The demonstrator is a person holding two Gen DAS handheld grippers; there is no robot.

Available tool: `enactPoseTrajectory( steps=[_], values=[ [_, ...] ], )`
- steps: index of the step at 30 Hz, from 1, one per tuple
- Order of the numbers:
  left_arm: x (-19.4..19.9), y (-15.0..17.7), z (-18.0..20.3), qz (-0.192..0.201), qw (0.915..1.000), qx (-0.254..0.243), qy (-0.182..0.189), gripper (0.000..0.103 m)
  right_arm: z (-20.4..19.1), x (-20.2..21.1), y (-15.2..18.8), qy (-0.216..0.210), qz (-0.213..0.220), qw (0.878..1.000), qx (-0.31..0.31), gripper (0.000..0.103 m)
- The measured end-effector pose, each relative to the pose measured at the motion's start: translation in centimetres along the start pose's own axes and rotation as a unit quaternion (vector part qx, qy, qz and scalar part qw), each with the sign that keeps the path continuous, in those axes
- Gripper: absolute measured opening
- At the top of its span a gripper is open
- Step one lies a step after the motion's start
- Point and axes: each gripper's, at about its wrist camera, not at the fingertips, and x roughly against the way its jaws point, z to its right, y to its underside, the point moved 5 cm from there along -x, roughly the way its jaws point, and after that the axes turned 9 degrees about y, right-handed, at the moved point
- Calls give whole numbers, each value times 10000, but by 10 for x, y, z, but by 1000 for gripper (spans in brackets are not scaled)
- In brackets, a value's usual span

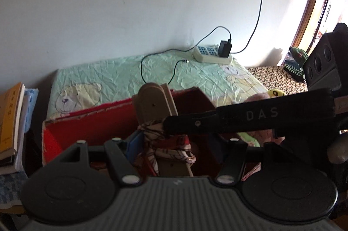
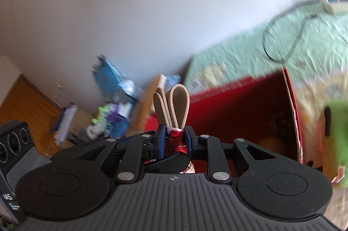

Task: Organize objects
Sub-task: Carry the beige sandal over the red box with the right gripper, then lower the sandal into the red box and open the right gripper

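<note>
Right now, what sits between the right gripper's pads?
The cloth-wrapped bundle of tan straps, pinched between the right gripper pads, above the red box; right wrist view.

- Red box (image 1: 71, 133): matt cardboard, frayed rim.
- Tan straps (image 2: 171, 107): smooth, leather-like.
- Bedsheet (image 1: 121, 74), centre: crinkled pale green cloth.
- Power strip (image 1: 208, 54): smooth off-white plastic.
- Right gripper (image 2: 174, 139): matt black plastic.

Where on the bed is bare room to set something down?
Bare: green sheet between red box and wall, left of the cable loop. Crowded: power strip at far edge, plush toys right of box, box mouth where right tool grips tan bundle.
</note>
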Motion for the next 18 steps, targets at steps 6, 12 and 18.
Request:
enactPoseTrajectory(
  steps=[6, 12, 18],
  values=[
    [-37, 14, -9, -514, 9985, -132, 159, 47, 20, -35, 8, 362, -406, 9980, -336, 17],
    [-52, 23, -26, -759, 9964, 119, 361, 51, 20, -38, 15, 537, -560, 9966, -276, 7],
    [-17, 17, -50, -332, 9987, 352, 150, 57, 30, -42, 11, 620, -552, 9959, -371, 14]
  ],
)
